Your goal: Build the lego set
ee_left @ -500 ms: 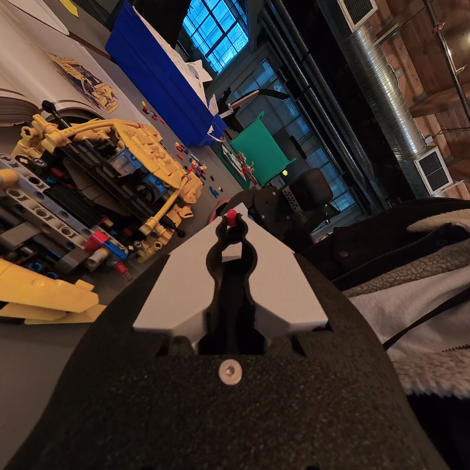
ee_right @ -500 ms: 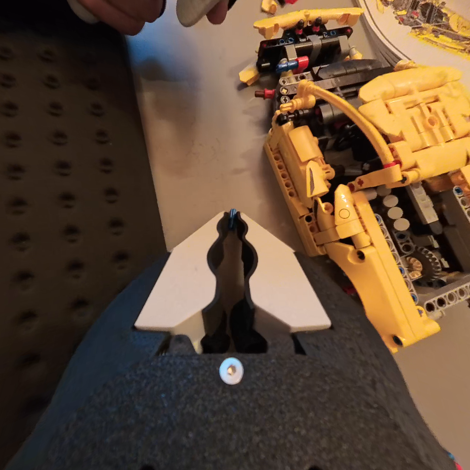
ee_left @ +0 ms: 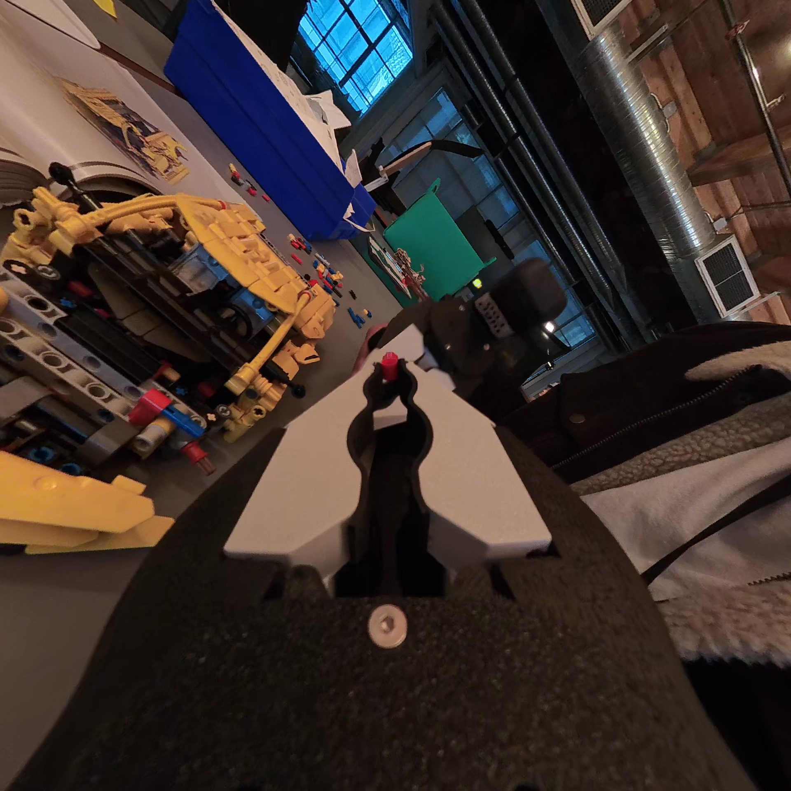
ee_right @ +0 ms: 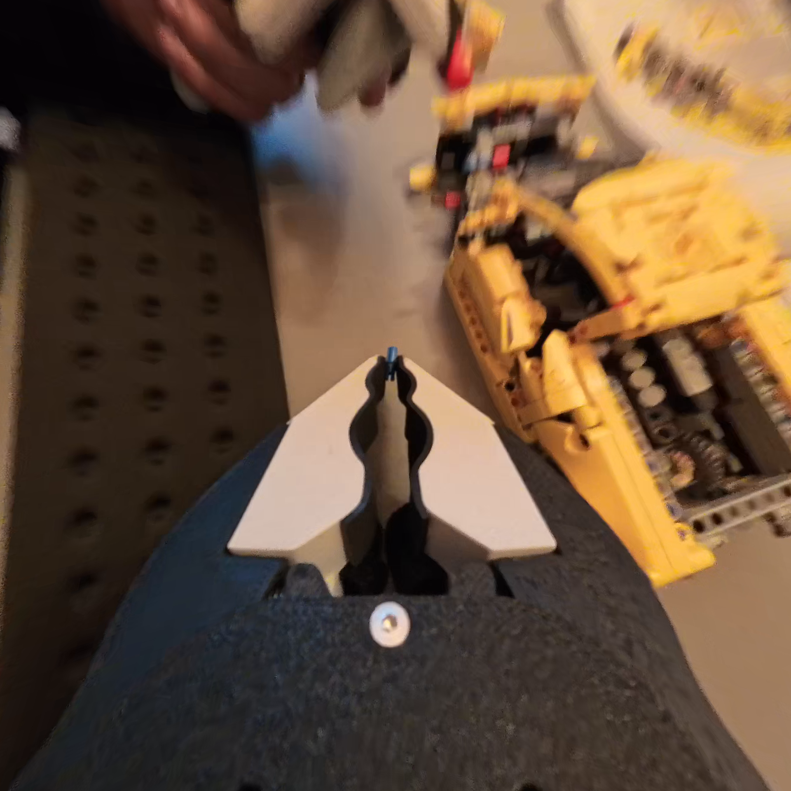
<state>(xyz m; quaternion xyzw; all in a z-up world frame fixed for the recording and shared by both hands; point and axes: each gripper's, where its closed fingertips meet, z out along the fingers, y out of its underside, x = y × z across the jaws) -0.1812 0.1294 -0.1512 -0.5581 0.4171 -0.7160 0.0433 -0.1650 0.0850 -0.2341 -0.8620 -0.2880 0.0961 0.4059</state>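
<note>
My left gripper (ee_left: pixel 388 369) is shut on a small red lego piece (ee_left: pixel 389 367), held in the air to the right of the big yellow lego model (ee_left: pixel 179 274) on the grey table. My right gripper (ee_right: pixel 391 367) is shut on a thin blue pin (ee_right: pixel 391 364) and hangs over the table left of the same yellow model (ee_right: pixel 616 364). In the blurred right wrist view the left gripper (ee_right: pixel 458 68) shows at the top with its red piece, and a hand (ee_right: pixel 205 60) beside it.
An open instruction booklet (ee_left: pixel 85 128) lies behind the model. Loose small pieces (ee_left: pixel 325 274) are scattered on the table (ee_left: pixel 64 608) before a blue bin (ee_left: pixel 257 120) and a green box (ee_left: pixel 432 248). A dark perforated mat (ee_right: pixel 128 342) lies left of the table.
The right wrist view has swung and blurred. The left gripper with the red piece has come lower into it, nearer the model. The left view has shifted a little.
</note>
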